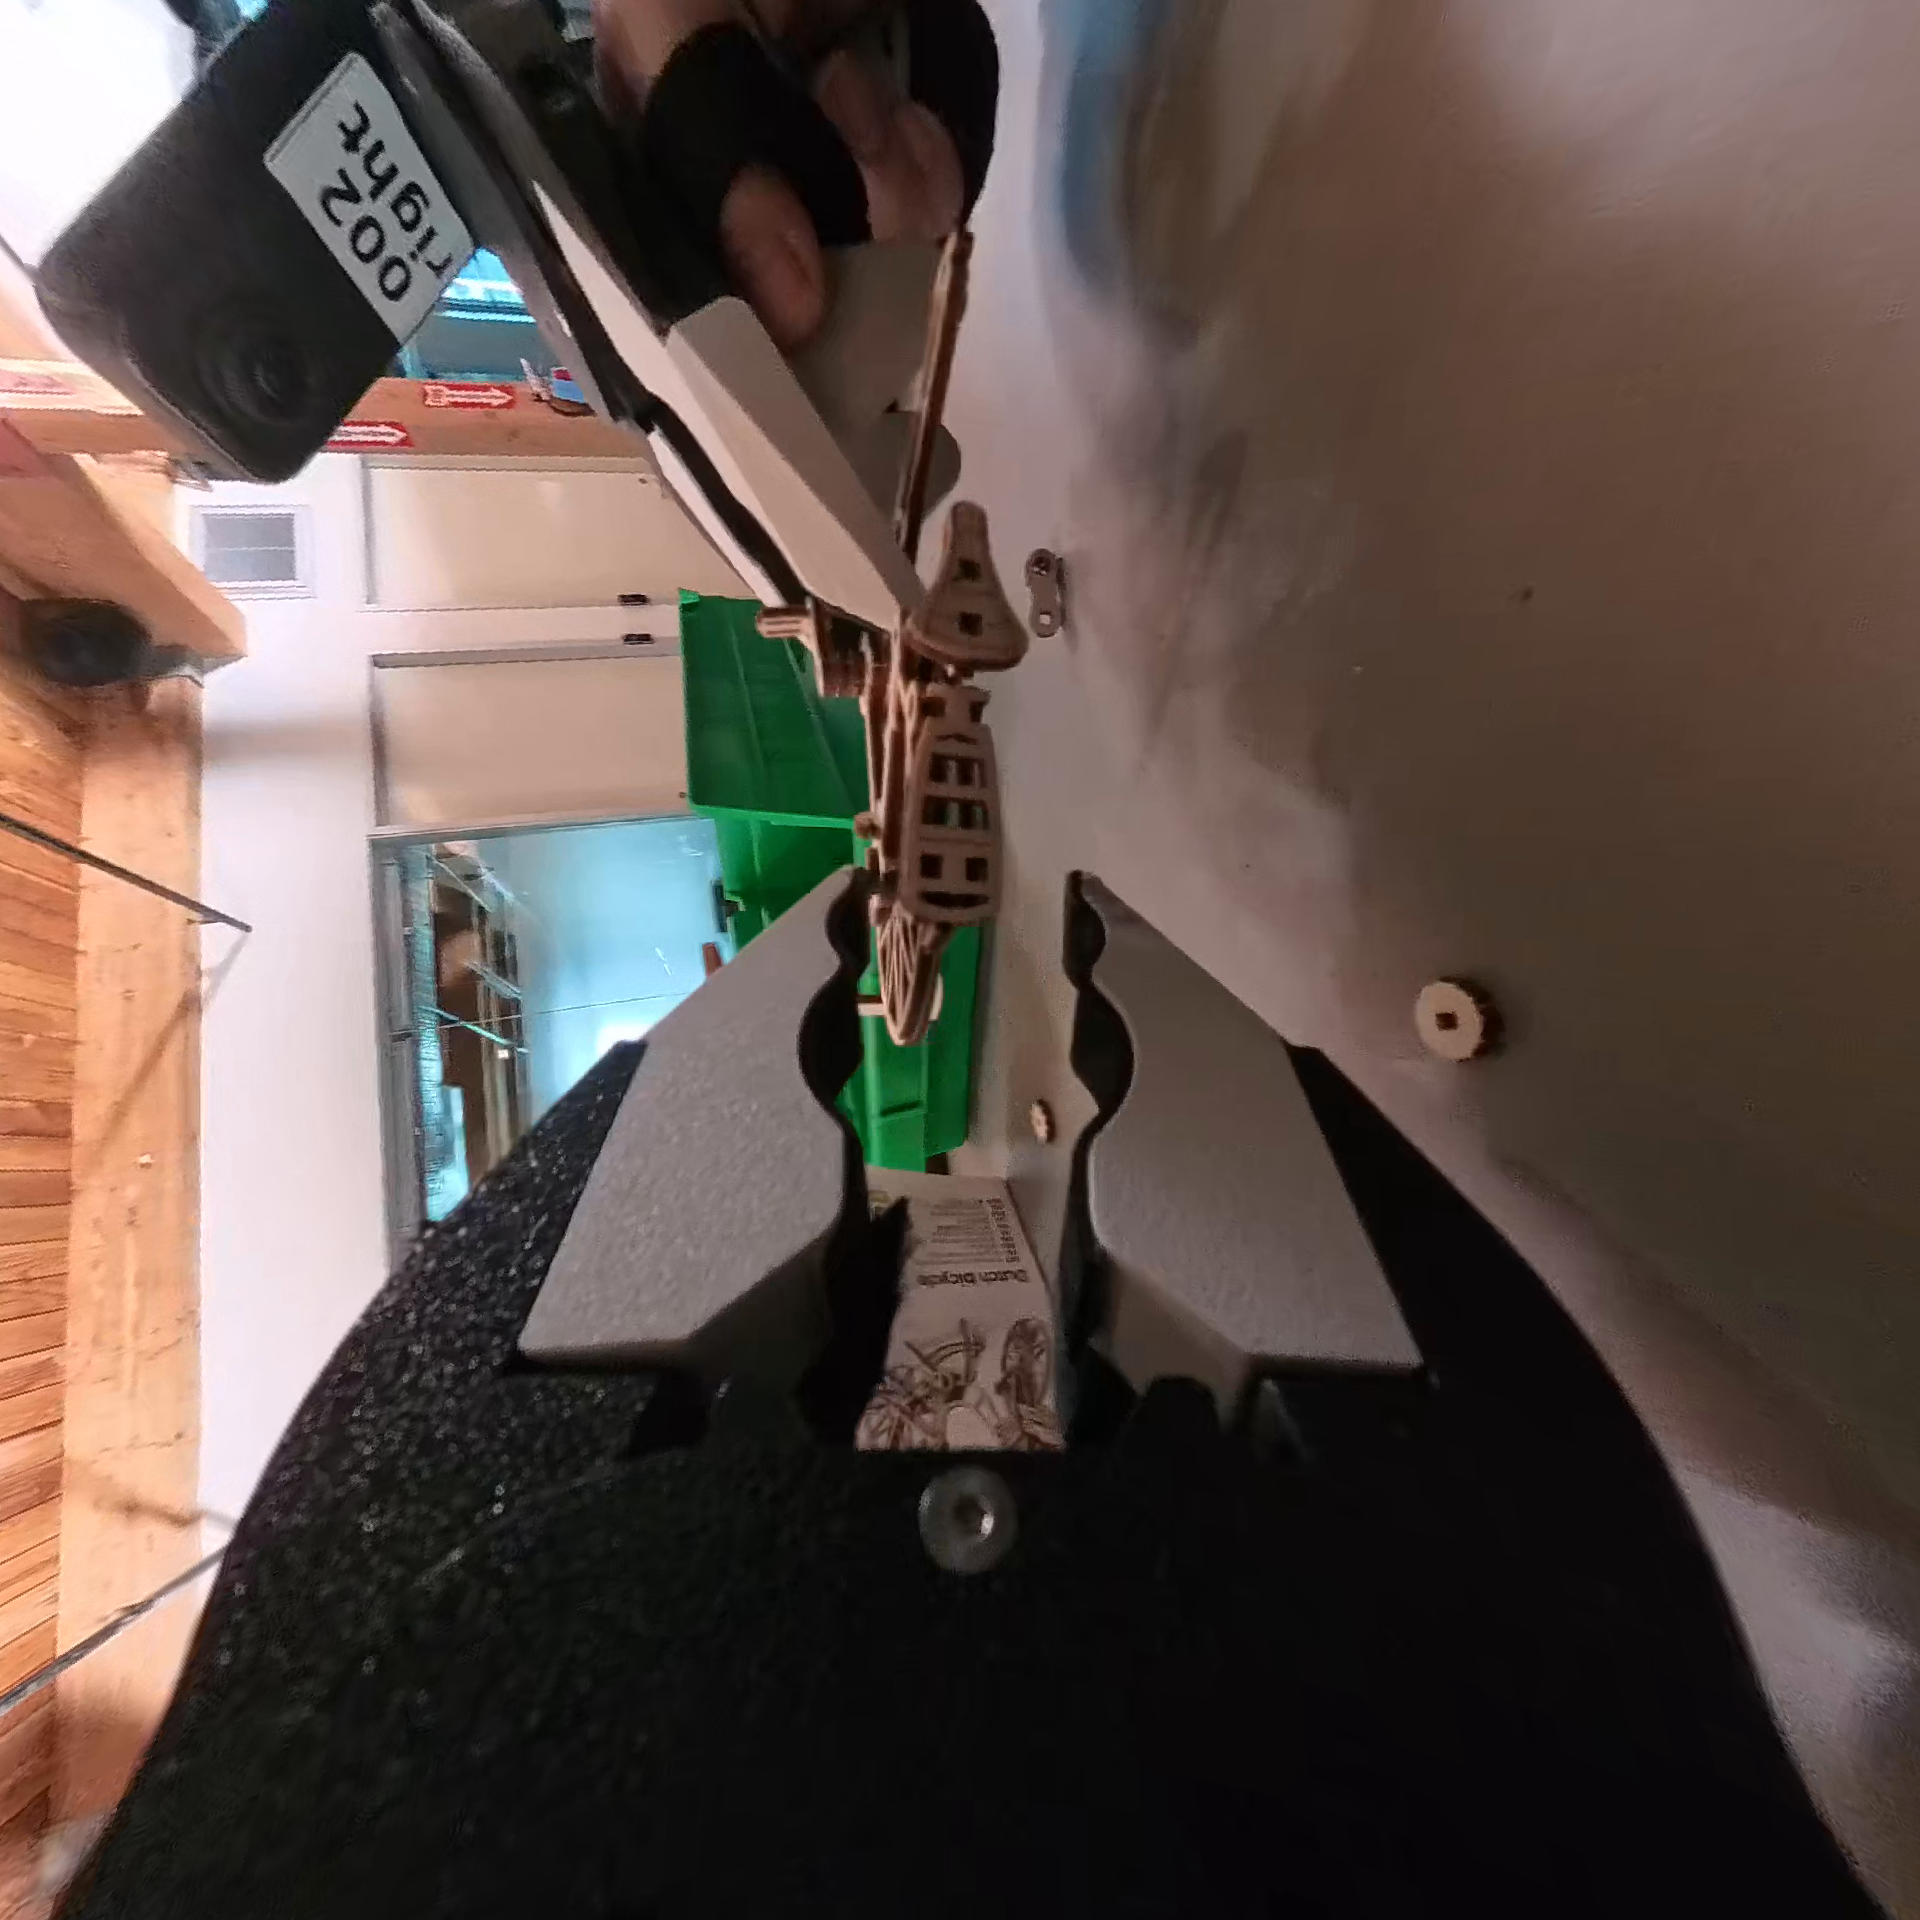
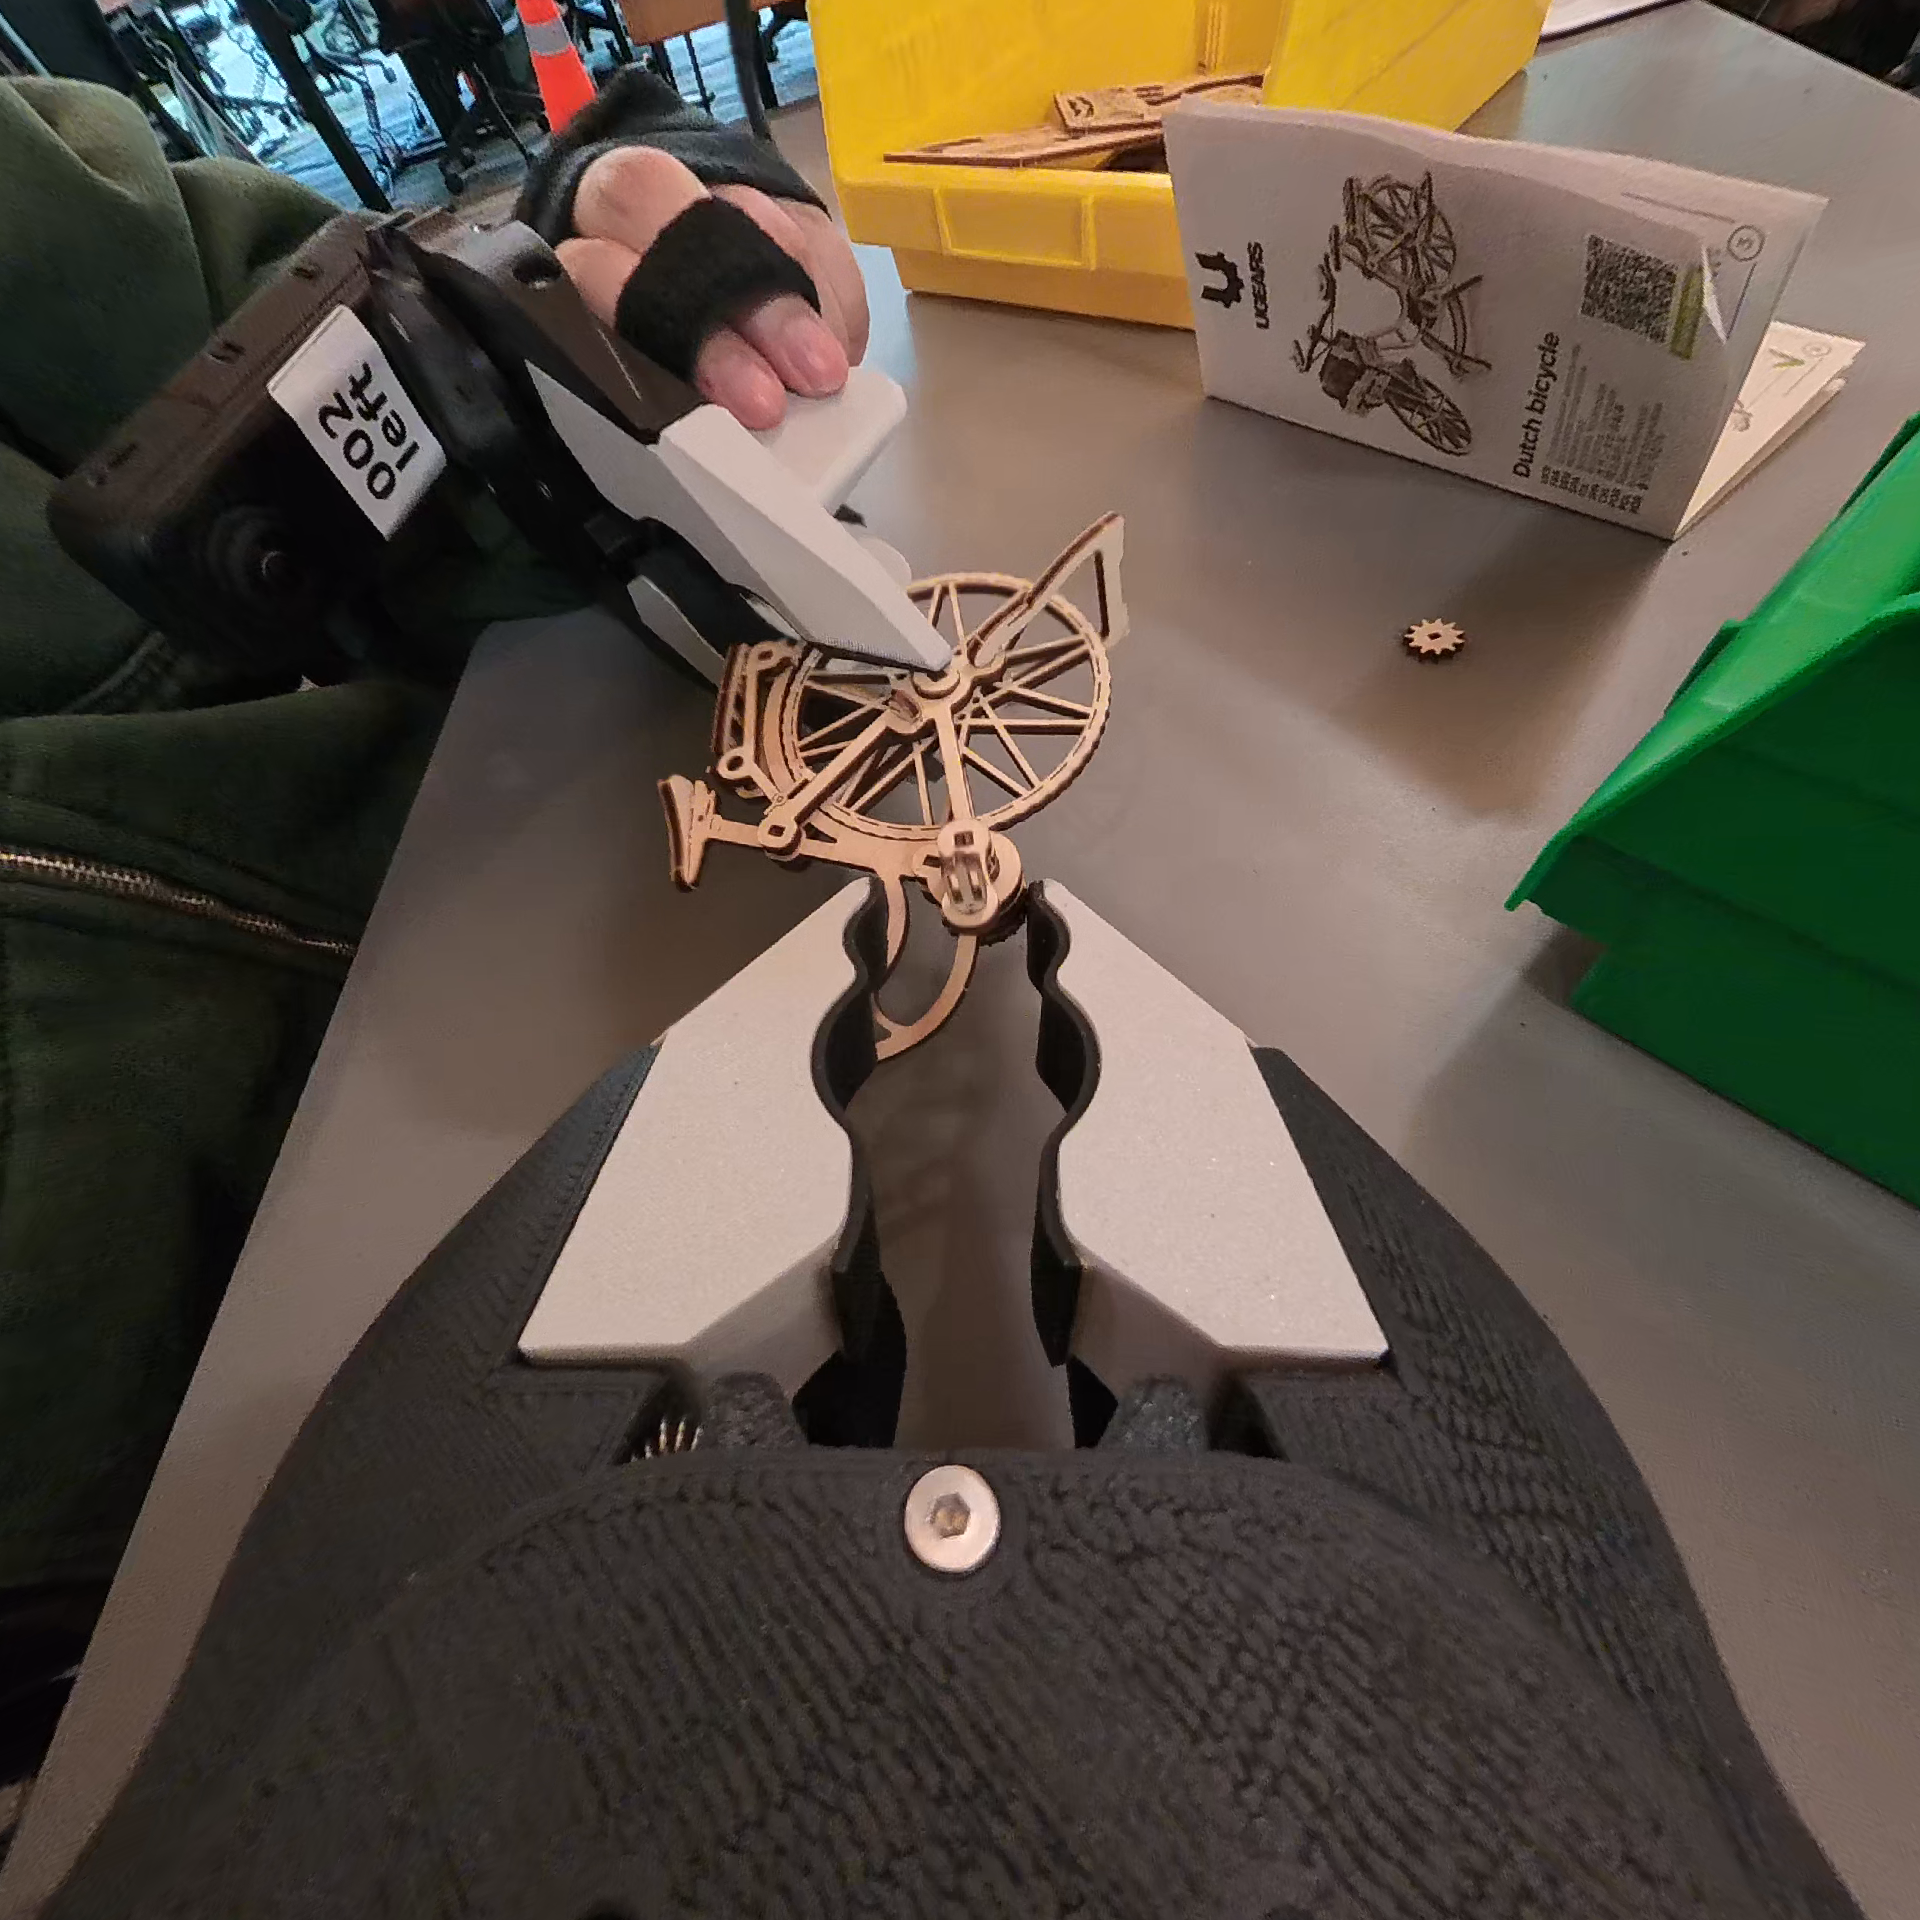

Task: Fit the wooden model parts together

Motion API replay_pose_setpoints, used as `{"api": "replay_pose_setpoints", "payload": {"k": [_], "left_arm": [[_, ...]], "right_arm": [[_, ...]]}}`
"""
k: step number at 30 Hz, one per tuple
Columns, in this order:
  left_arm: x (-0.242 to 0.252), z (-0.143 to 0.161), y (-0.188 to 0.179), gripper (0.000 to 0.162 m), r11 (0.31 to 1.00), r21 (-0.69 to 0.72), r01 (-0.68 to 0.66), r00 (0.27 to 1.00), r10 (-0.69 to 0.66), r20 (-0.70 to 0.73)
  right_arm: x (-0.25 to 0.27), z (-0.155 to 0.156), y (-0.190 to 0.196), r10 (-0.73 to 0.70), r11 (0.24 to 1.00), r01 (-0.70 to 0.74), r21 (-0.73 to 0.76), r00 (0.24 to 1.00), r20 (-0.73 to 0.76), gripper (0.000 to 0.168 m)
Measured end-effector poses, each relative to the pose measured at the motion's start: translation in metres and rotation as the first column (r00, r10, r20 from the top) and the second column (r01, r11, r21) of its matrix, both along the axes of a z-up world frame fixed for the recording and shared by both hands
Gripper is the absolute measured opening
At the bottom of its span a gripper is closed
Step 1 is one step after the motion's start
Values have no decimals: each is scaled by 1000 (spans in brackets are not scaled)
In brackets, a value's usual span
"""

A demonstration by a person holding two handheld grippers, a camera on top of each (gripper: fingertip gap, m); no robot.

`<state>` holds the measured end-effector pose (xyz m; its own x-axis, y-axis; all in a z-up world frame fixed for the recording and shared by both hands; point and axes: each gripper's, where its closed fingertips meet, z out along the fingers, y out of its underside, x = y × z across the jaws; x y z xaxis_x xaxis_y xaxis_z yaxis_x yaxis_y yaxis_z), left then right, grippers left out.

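Grey workshop table [image 2: 1351, 727], bins at far edge.
Left gripper [image 2: 935, 657]: tip at wheel hub of laser-cut wooden bicycle model [image 2: 914, 748]; grip state cannot tell.
Model aloft near front edge; light, thin, brittle spokes; hold at hub, frame.
Right gripper [image 2: 951, 904]: clenched on crank hub.
Small wooden gear [image 2: 1435, 638]: loose, right.

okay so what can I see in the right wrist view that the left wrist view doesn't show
Only the right wrist view shows the yellow bin, the spoked wheel face-on and a loose gear. Only the left wrist view shows wooden shelving, a round disc and a small link on the table. Both show the bicycle model, the booklet and a green bin.
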<state>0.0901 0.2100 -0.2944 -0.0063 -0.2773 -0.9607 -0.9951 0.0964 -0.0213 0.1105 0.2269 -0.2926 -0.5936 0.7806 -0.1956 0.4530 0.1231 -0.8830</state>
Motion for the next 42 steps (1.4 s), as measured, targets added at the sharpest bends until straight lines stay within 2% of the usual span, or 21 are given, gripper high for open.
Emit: {"api": "replay_pose_setpoints", "payload": {"k": [2,5,8,12,14,18,21,23,24,26,28,32,39,42], "left_arm": [[2,4,0,41,999,32,11,1000,-11,-10],[3,-5,-1,40,999,-31,16,1000,-17,-13],[3,-2,-2,35,1000,-14,17,999,-17,-29],[2,-14,-4,24,994,-113,5,1000,-6,-11],[2,-13,-4,24,995,-100,9,999,-12,-31],[1,-8,-2,36,999,-48,1,1000,-2,-12],[0,-5,-1,19,999,-48,-6,1000,5,-8],[0,-2,-1,17,1000,-26,-2,1000,2,-21],[0,0,-1,18,1000,-7,0,1000,0,-22],[-3,5,0,40,999,32,-12,1000,13,-19],[-9,9,1,50,998,49,-34,999,34,-10],[-15,9,-1,39,998,40,-44,999,44,-18],[-8,9,-4,5,998,62,-3,998,7,-65],[-8,15,-4,1,995,97,-7,997,14,-71]], "right_arm": [[0,2,-2,4,1000,-4,-15,1000,-2,25],[0,0,0,0,1000,0,0,1000,0,25],[0,-1,-2,6,1000,-6,-3,1000,2,25],[1,-9,-2,10,999,-11,42,1000,22,25],[0,-10,-2,10,999,-11,35,1000,25,25],[0,-1,-1,2,1000,-1,-16,1000,2,25],[0,-4,-2,8,1000,-8,-1,1000,11,25],[0,-5,-3,10,1000,-10,-5,1000,10,25],[0,-3,-3,10,1000,-10,-10,1000,5,25],[-1,0,-1,1,1000,-1,-9,1000,-9,25],[-1,3,0,-2,1000,1,-15,1000,-17,25],[0,4,-1,8,999,-9,-33,1000,-19,25],[2,5,-6,35,998,-36,-44,999,-20,25],[2,4,-7,41,998,-42,-46,999,-21,25]]}}
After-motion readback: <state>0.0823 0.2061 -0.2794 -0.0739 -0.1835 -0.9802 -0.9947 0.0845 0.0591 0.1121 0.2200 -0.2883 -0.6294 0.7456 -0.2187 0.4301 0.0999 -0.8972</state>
